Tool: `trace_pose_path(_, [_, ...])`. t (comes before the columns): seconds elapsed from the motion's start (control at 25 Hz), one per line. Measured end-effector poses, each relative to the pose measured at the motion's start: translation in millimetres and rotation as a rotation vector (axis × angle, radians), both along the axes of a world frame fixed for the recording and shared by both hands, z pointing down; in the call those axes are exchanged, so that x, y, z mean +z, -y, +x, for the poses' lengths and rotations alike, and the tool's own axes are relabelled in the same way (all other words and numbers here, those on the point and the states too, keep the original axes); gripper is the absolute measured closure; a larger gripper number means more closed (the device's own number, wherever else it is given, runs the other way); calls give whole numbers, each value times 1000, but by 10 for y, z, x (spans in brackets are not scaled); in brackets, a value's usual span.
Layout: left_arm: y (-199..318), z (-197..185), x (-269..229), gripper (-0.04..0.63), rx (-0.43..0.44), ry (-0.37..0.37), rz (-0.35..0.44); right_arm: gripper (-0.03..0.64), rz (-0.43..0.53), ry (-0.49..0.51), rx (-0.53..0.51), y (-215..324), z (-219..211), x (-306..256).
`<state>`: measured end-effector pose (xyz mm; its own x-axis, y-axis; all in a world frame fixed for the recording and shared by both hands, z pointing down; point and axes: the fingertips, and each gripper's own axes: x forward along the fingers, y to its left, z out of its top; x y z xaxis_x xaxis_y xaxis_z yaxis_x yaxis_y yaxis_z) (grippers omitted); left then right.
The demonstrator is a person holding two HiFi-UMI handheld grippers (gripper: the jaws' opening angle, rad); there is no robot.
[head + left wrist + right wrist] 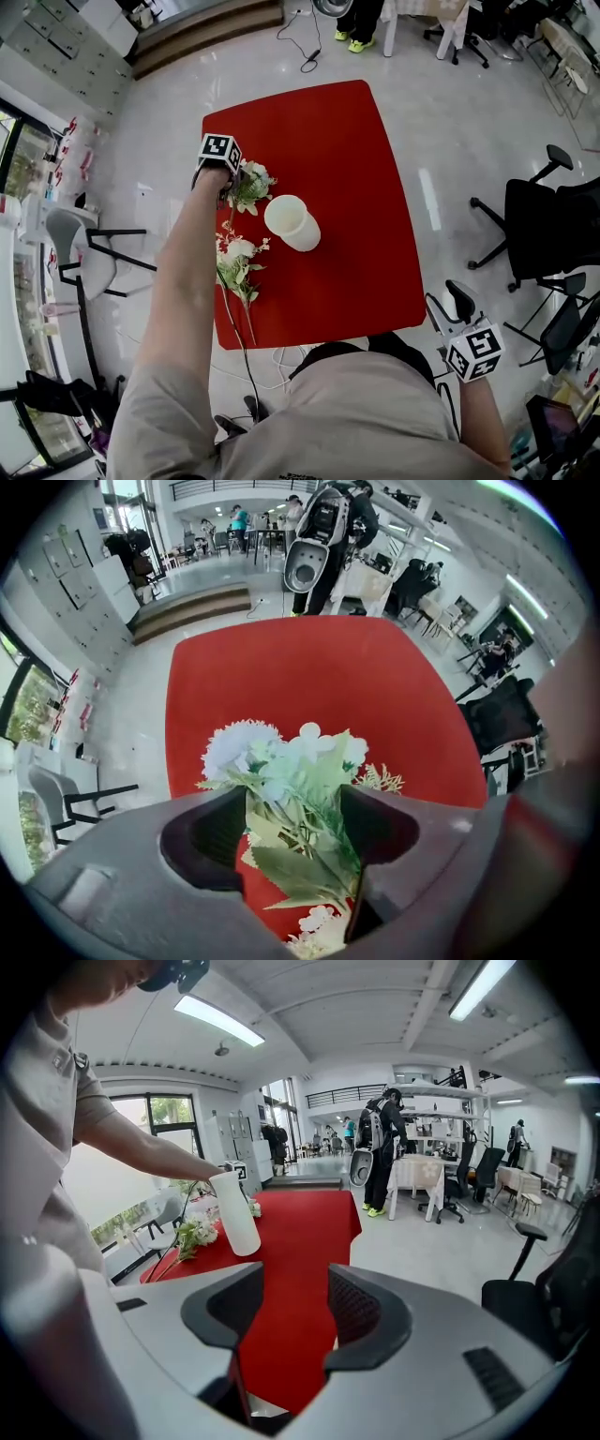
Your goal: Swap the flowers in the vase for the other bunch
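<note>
The left gripper [293, 808] points straight down at the red desk [347, 141]. Its jaws are partly closed, and the leafy stems of one bunch of flowers [298, 761] fill the gap from pad to pad. That reads as a light hold, taken on the stems below the blossoms, probably so the heads are not crushed.

The blossoms spread past the jaws toward the top of the left gripper view. In the head view this bunch sits low on the desk in the upper left part of the red top, just left of the white vase [292, 223]. The vase stands upright near the middle of the desk with nothing in its mouth, so neither bunch is in it.

The second bunch [236, 260] lies flat below the first in the head view. Its long stem runs toward the desk's lower left edge, out of the vase's way yet within reach. Which bunch belongs in the vase the pictures do not say.

The right gripper [295, 1290] hangs at the lower right of the head view, off the desk. Its jaws are apart and hold nothing. It seems parked there while the left does the work, perhaps ready to steady the vase.
</note>
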<state>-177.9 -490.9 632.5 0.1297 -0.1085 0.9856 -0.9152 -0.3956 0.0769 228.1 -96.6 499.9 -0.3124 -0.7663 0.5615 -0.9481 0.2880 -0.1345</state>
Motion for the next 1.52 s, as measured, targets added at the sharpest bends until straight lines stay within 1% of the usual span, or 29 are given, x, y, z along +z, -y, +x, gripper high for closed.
trace_pose_path(0.16, [-133, 41, 137, 291, 33, 26, -61, 400, -8, -13, -7, 4, 31, 17])
trace_pose_path(0.28, [-275, 57, 271, 353, 60, 36, -91, 400, -5, -14, -8, 28, 39, 10])
trace_pose_path(0.44, [-336, 126, 335, 417, 67, 23, -78, 402, -1, -20, -20, 67, 43, -14])
trace_pose_path(0.56, [-324, 176, 286, 469, 96, 20, -65, 402, -3, -23, -27, 99, 55, -21])
trace_pose_path(0.68, [-340, 180, 209, 498, 127, 15, -44, 402, 1, -22, -38, 111, 41, -33])
trace_pose_path(0.76, [-325, 195, 109, 514, 144, 7, -13, 402, 5, -21, -47, 129, 42, -37])
trace_pose_path(0.88, [-287, 233, -70, 522, 148, -25, 39, 402, 10, -19, -59, 165, 18, -31])
trace_pose_path(1.04, [-215, 216, -371, 525, 113, -86, 130, 402, 32, -7, -90, 254, -89, -71])
trace_pose_path(1.16, [-175, 259, -638, 526, 85, -139, 213, 402, 48, 0, -115, 288, -140, -106])
trace_pose_path(1.36, [-101, 280, -1138, 526, 59, -202, 360, 402, 65, 13, -146, 296, -203, -96])
trace_pose_path(1.52, [-94, 299, -1648, 526, 27, -261, 501, 402, 80, 26, -160, 282, -223, -140])
